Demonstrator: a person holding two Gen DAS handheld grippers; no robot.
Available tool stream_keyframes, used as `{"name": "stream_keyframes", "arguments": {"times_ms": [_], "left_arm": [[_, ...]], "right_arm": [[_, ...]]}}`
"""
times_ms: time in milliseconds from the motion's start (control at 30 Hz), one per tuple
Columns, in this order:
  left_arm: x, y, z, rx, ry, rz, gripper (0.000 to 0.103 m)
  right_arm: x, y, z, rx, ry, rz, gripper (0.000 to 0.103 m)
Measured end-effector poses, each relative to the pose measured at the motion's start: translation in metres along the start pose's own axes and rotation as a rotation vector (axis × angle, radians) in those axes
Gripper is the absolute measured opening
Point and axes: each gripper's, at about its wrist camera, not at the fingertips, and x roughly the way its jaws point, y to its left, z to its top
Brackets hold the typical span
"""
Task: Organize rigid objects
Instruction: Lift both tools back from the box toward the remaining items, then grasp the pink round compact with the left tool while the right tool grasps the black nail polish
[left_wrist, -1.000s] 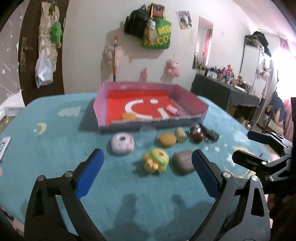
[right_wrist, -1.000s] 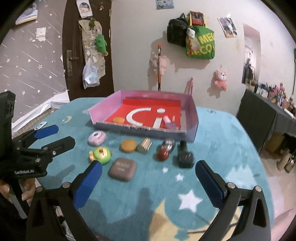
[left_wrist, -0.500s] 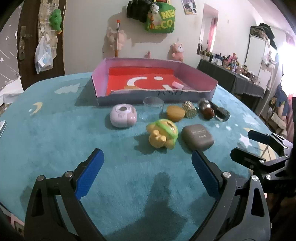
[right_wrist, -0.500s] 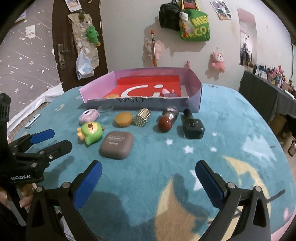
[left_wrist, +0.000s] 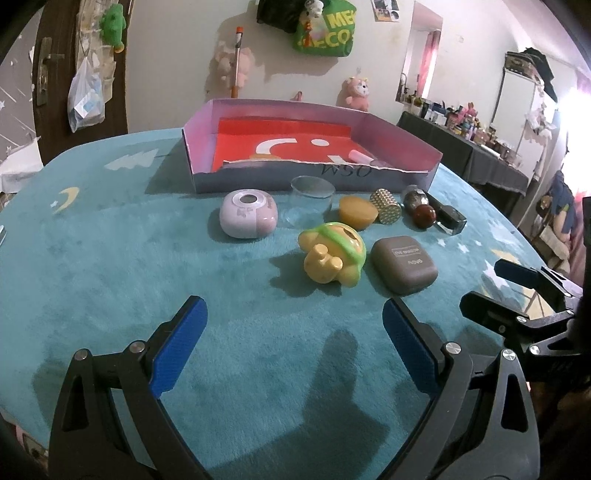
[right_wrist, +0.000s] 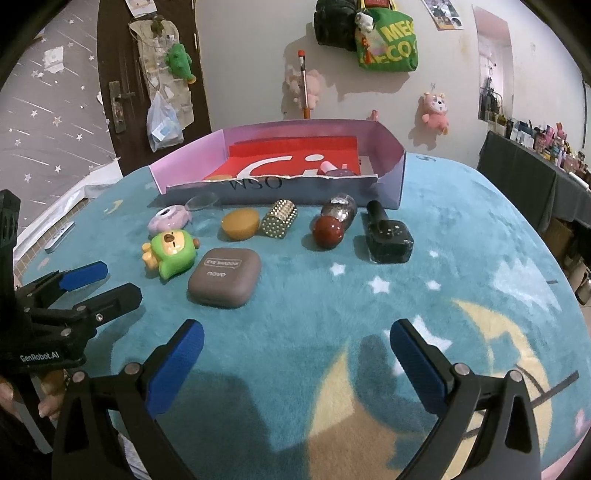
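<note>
Nearest to us, our left gripper (left_wrist: 294, 343) hangs above the teal star-and-moon rug (left_wrist: 110, 258) with its blue-padded fingers spread wide and nothing between them. Our right gripper (right_wrist: 296, 360) hangs the same way, fingers wide apart and empty, over the yellow moon printed on the rug.

We take the shallow cardboard box (left_wrist: 399, 177) with the red lining as our landmark; everything else lies on our side of its torn front wall. Farthest from the box and closest to the grippers are two things side by side: the grey-brown eyeshadow case (right_wrist: 224, 277) and, just to its left and nearly touching it, the green and yellow bear toy (right_wrist: 170, 253), lying on its side.

Closer to the box runs a row along its front wall. From left to right we see the pale lilac round case (left_wrist: 248, 218), a clear glass cup (left_wrist: 309, 199) almost against the wall, an orange dome-shaped piece (right_wrist: 240, 223), a gold studded cylinder (right_wrist: 279, 219) lying on its side, a bottle with a dark red round cap (right_wrist: 328, 230), and a black bottle (right_wrist: 388, 238) near the box's right corner.

Inside the box, by its right side, lies a small pink tube (left_wrist: 360, 156), and an orange item just shows behind the front wall.
</note>
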Motion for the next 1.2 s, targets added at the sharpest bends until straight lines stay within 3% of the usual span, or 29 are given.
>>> {"name": "stream_keyframes", "arguments": {"times_ms": [300,633,933,1200], "left_arm": [[0.003,0.012,0.031,-0.011,-0.012,0.027,0.097],[0.031,0.026,0.068,-0.020,0.061,0.100,0.097],[0.056,0.037,0.080,-0.009,0.132,0.123,0.096],[0.072,0.037,0.084,0.000,0.178,0.101,0.081]], "right_arm": [[0.005,-0.020,0.015,0.050,-0.001,-0.034,0.103],[0.028,-0.061,0.046,0.104,0.071,-0.112,0.102],[0.053,-0.077,0.063,0.105,0.159,-0.117,0.081],[0.065,-0.080,0.071,0.082,0.178,-0.113,0.064]]}}
